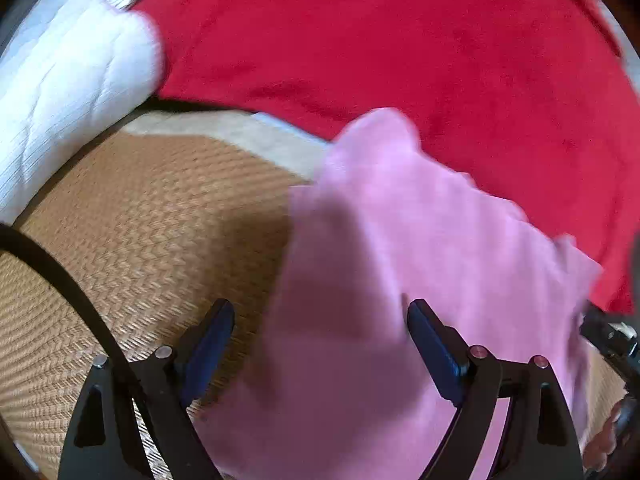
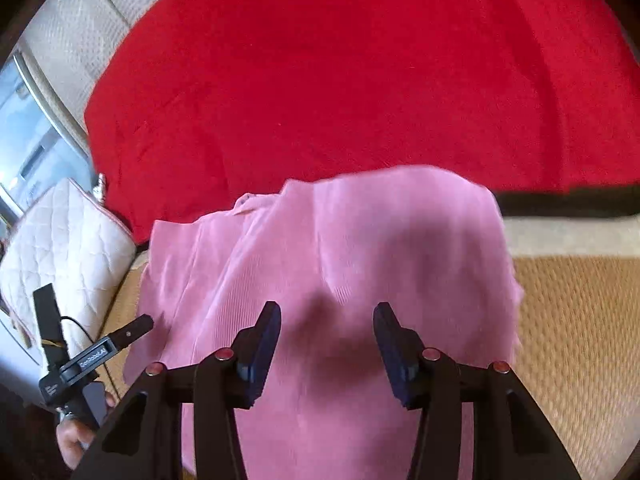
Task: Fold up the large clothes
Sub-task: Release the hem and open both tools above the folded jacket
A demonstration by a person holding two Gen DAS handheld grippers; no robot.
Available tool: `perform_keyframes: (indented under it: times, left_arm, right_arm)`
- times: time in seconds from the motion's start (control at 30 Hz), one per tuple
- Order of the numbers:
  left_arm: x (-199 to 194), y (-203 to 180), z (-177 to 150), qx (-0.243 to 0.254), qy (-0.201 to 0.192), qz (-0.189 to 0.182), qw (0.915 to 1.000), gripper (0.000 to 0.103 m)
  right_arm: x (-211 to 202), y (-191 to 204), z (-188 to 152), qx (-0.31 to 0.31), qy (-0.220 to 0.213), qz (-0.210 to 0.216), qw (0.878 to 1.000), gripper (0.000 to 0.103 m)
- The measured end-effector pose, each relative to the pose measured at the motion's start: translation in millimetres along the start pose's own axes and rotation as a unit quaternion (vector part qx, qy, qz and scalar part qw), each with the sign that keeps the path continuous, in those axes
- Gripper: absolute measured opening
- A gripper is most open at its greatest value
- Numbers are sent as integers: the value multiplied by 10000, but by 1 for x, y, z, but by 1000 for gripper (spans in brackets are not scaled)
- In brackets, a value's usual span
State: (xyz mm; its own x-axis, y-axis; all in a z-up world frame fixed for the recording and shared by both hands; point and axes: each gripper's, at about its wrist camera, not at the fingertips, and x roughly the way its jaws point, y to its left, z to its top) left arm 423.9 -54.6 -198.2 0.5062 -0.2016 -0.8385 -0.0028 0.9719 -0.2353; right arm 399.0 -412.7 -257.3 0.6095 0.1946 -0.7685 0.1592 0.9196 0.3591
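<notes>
A pink ribbed garment (image 1: 400,240) (image 2: 360,248) lies in loose folds across a tan woven mat (image 1: 140,220) (image 2: 580,320), its far edge resting on a red blanket (image 1: 400,40) (image 2: 340,80). My left gripper (image 1: 320,308) is open wide over the garment's left edge; its left finger is over bare mat and its right finger over pink cloth. My right gripper (image 2: 328,308) stands open above the middle of the garment, no cloth pinched between its pads. The left gripper (image 2: 90,314) also shows from the side at the garment's left edge, held by a hand (image 2: 76,440).
A white quilted cushion (image 1: 60,92) (image 2: 60,248) sits left of the garment beside the red blanket. A black cable (image 1: 60,272) crosses the mat at the left. Part of the right gripper's body (image 1: 612,340) shows at the right edge.
</notes>
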Motion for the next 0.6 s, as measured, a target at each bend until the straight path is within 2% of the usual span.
perform_keyframes:
  times: [0.1,0.17,0.2,0.23,0.3,0.4,0.5,0.6]
  left_arm:
    - [18,9,4,-248,235,20,9994,89]
    - [17,13,6,-194,189,45,9996,89]
    - [15,14,6,-145,196,85,9997,89]
    - [13,17,6,-135,184,82,9997,89]
    - [6,17,6,-110,92,56,9999,89]
    - [-13,4,-1,230,-245,213,9992,89]
    - [-38,-8,-10,622,-683,325,9952,89]
    - [-54,-25,-21,967,-1025,376,9893,89]
  right_arm:
    - [32,-4,21,200,168,-255,9993,53]
    - [60,-18,31,430,394,-672,9960,53]
    - [73,-31,33,677,619,-678,9935,53]
    - [74,-39,33,857,654,-583,9925,53]
    - [55,-46,31,1073,379,-397,9927,53]
    - [18,-47,14,909,105,-333,9952,53]
    - [-14,-45,-16,818,27,-216,9964,53]
    - [-54,-38,-60,584,-109,-154,9981,53]
